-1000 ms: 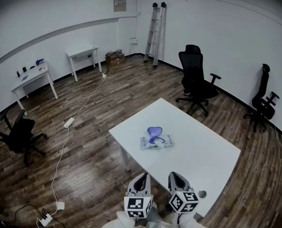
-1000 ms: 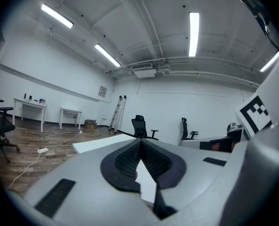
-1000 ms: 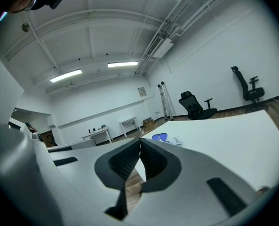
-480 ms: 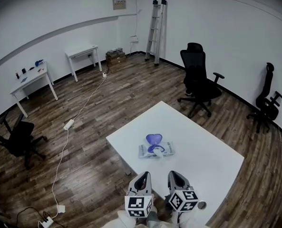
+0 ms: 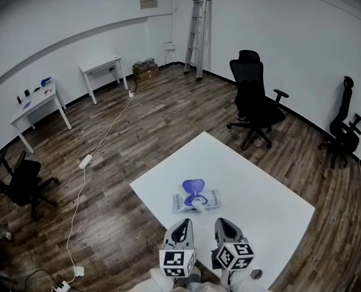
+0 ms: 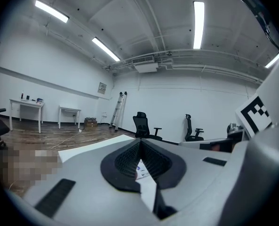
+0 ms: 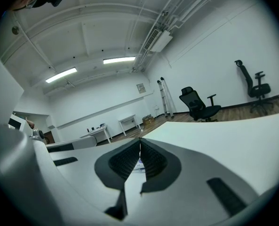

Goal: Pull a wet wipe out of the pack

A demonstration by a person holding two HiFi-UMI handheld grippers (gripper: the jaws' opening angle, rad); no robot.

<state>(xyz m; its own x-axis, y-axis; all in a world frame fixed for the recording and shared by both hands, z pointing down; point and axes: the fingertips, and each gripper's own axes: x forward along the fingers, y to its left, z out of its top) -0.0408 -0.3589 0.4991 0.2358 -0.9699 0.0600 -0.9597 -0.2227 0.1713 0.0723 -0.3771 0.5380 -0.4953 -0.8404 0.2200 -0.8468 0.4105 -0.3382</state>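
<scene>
Wet-wipe pack (image 5: 210,199) flat on white table (image 5: 262,184); purple flip lid (image 5: 193,187) open, white wipe (image 5: 197,205) showing at opening

The room has white walls (image 5: 302,35) and a dark wood floor (image 5: 150,126). A big white table (image 5: 265,193) stands in the middle. Two small white tables (image 5: 100,66) stand by the far wall. A ladder (image 5: 198,35) leans near the corner. Three black chairs (image 5: 253,99) are spread around. A white cord (image 5: 85,160) runs across the floor. Long lights (image 6: 198,25) shine on the ceiling.
</scene>
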